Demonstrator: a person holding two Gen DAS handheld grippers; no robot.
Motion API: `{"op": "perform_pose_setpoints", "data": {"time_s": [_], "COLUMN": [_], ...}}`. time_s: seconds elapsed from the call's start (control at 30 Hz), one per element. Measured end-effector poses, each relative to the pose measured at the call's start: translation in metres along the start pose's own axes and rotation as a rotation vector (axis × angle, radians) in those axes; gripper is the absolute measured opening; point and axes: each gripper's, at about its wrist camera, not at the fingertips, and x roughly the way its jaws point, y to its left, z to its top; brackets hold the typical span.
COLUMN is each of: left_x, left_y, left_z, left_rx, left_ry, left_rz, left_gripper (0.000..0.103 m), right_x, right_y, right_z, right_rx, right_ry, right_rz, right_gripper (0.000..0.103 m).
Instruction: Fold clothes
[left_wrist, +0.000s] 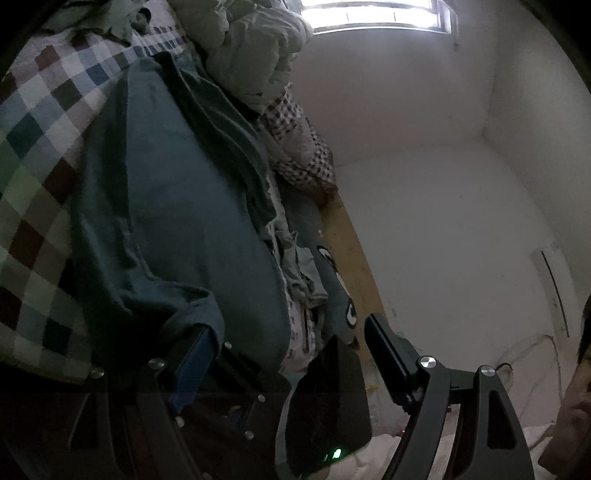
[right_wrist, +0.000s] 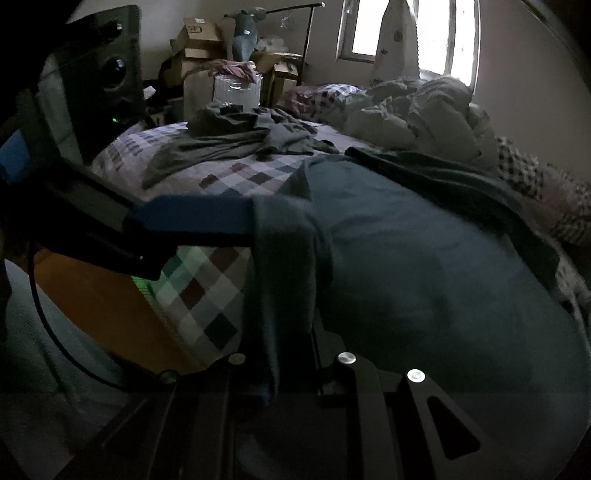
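Observation:
A dark teal garment (left_wrist: 166, 206) lies spread on the checkered bedspread (left_wrist: 40, 155); it also fills the right wrist view (right_wrist: 424, 266). My left gripper (left_wrist: 288, 354) is open: its blue-padded left finger (left_wrist: 195, 365) is under the garment's near corner, its right finger (left_wrist: 388, 354) is apart and bare. In the right wrist view the left gripper's blue finger (right_wrist: 192, 218) touches the garment's corner. My right gripper (right_wrist: 291, 369) is shut on a hanging fold of the teal garment (right_wrist: 288, 280).
A grey-green garment (right_wrist: 251, 136) lies crumpled further up the bed. A bunched duvet (right_wrist: 417, 114) and checkered pillow (left_wrist: 303, 147) sit by the wall. Cardboard boxes (right_wrist: 207, 48) stand beyond the bed. A wooden bed edge (left_wrist: 351, 258) runs along the white wall.

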Motion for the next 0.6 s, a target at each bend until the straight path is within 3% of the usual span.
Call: {"op": "perform_pose_setpoints", "data": {"time_s": [0.27,0.43,0.6], "left_x": [-0.001,0.000,0.000], "left_y": [0.005,0.013,0.015], "left_z": [-0.001,-0.003,-0.004], "left_rx": [-0.029,-0.055,-0.059], "left_ry": [0.016,0.025,0.021], "left_rz": [0.023,0.095,0.104], "left_gripper": [0.083,0.083,0.083], "right_x": [0.010,0.010,0.013], "right_y": [-0.041,-0.056,-0.069], "right_z": [-0.003,-0.004,-0.006], "right_rx": [0.252,0.327,0.401], "right_ry": [0.062,0.071,0.085], "right_rz": [0.128,0.164,0.201], "right_gripper": [0.016,0.016,0.016]}}
